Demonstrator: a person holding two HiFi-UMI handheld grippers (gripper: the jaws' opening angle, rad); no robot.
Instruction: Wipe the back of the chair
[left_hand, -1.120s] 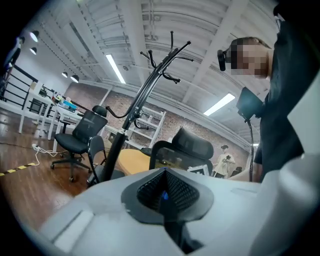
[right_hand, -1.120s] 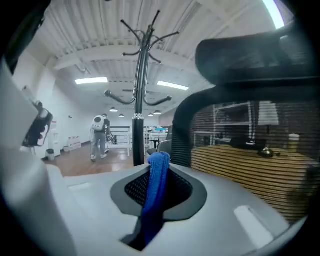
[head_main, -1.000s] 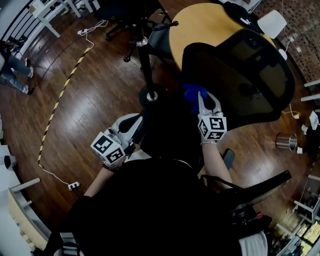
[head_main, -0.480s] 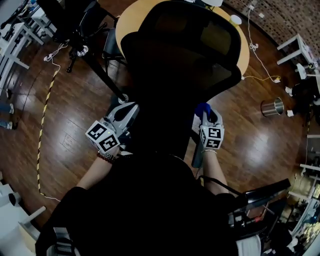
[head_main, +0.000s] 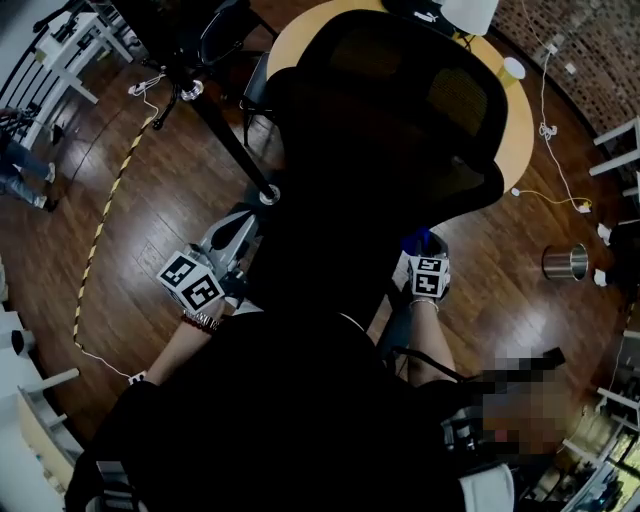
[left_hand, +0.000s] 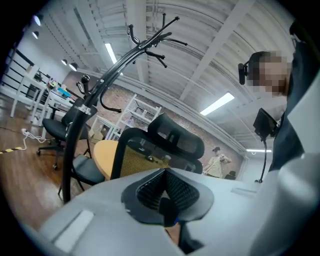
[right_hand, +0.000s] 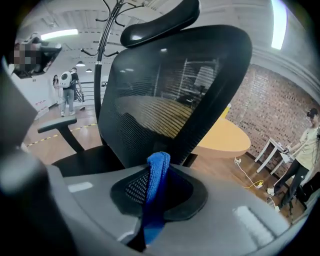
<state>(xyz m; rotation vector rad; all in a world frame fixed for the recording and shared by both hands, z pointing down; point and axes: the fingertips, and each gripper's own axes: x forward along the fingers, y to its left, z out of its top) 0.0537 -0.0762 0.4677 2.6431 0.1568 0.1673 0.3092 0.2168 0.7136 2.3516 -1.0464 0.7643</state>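
The black mesh chair back (head_main: 400, 130) with its headrest fills the middle of the head view and stands close ahead in the right gripper view (right_hand: 170, 95). My right gripper (head_main: 422, 248) sits low by the back's lower right edge, shut on a blue cloth (head_main: 414, 240). In its own view the blue cloth (right_hand: 156, 187) stands up between the pads of the right gripper (right_hand: 159, 180), just short of the mesh. My left gripper (head_main: 238, 232) is at the chair's left side. Its own view shows the left gripper (left_hand: 165, 202) shut and empty, with the chair (left_hand: 160, 145) beyond.
A round yellow table (head_main: 520, 130) stands behind the chair. A black coat stand (head_main: 225, 140) rises at the left near my left gripper. A metal bin (head_main: 563, 262) and cables lie on the wood floor at the right. People stand far off (right_hand: 66, 90).
The right gripper with the cloth has gone from the chair back's left edge to below its lower right edge. The chair back now fills the view's middle. The left gripper stayed at the left.
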